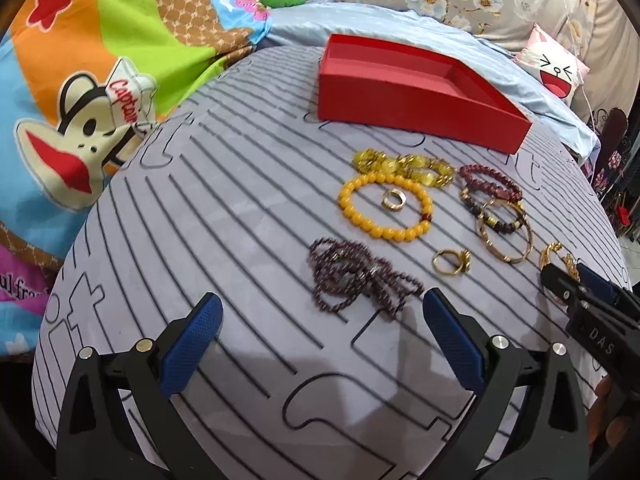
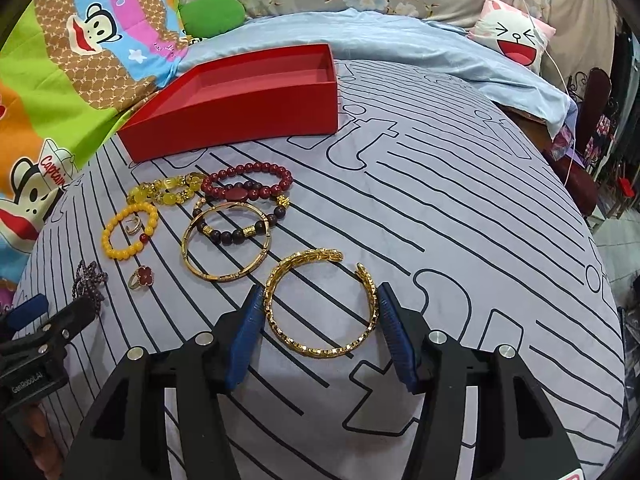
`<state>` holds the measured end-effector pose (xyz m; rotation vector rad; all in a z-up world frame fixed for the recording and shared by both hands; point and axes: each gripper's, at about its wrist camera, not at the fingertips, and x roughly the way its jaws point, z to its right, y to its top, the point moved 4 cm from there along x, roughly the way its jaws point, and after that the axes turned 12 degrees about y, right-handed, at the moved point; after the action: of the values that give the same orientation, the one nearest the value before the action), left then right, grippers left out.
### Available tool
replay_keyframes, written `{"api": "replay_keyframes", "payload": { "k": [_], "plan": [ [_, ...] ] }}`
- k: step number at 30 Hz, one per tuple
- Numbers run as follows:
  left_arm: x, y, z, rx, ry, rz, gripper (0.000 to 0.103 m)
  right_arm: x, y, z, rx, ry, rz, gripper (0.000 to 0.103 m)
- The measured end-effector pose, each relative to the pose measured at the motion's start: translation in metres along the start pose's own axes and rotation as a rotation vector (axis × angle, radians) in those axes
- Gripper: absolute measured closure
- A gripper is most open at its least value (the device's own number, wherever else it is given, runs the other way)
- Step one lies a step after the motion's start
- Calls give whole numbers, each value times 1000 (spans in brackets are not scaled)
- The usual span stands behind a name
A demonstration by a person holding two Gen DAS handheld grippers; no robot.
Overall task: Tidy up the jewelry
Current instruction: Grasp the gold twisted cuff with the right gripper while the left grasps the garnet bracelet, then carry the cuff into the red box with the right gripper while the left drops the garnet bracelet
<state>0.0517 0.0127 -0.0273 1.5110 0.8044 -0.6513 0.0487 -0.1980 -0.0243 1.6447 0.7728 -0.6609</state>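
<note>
Right wrist view: the left gripper (image 2: 52,312) stands at far left, jaws spread wide and holding nothing. The empty red cardboard box (image 2: 240,116) sits far left. The right gripper (image 2: 318,316) is clenched on the open gold textured bangle (image 2: 320,304), near centre on the striped grey cloth (image 2: 460,240).

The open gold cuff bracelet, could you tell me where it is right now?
In the right wrist view, the gold cuff lies between the right gripper pads, beside the plain gold bangle.
</note>
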Motion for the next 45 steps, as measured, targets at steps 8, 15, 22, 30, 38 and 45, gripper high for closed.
{"api": "replay_keyframes", "payload": {
  "k": [8, 15, 22, 30, 38, 45],
  "plan": [
    [7, 6, 13, 15, -49, -7, 35, -2, -1, 1, 8, -1, 4, 48],
    [4, 7, 9, 15, -116, -17, 82, -3, -2, 0, 8, 7, 1, 48],
    [-2, 5, 8, 20, -138, -10, 93, -9, -3, -5, -12, 13, 9, 48],
    [-23, 17, 0, 11, -149, 14, 94, -23, 5, -12, -41, 37, 27, 48],
    [-47, 52, 0, 15, -178, 39, 96, -39, 36, -17, -50, 81, 51, 48],
    [-55, 117, 14, 56, -214, 108, 96, -47, 101, -21, -92, 121, 81, 48]
  ]
}}
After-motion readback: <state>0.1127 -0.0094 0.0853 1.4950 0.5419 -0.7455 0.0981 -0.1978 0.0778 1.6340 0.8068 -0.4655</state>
